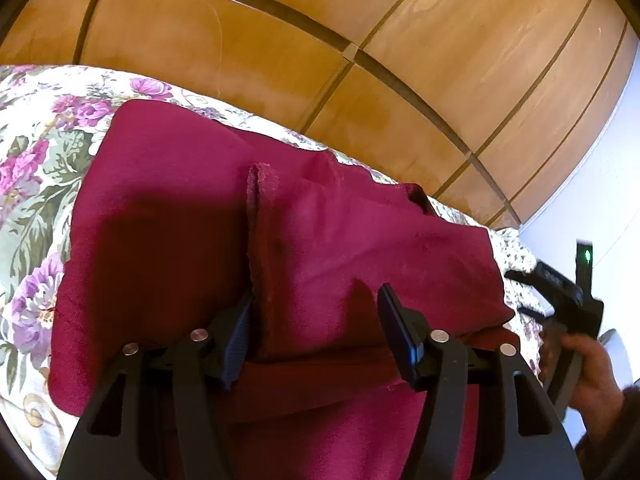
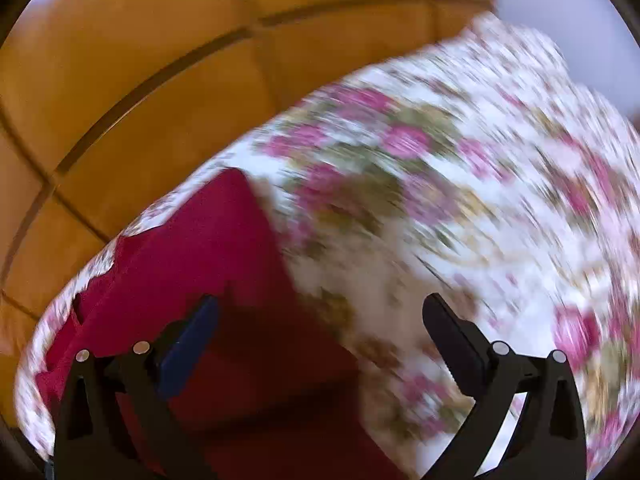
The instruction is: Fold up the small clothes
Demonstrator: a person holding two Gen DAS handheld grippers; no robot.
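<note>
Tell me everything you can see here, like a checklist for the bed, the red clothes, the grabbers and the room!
Surface: floral bedspread, flowers in purple and green.
Job's things: dark red garment lying on it, folded over, a hemmed edge running down the middle.
Clutter: nothing seen.
Grippers: left gripper open over the garment, pads not pressing on it; right gripper open, over the garment's edge and the bedspread; its view is blurred. A hand holds it.
Cables: nothing seen.
Surroundings: wooden panels with dark grooves behind the bed; pale wall to the right.
</note>
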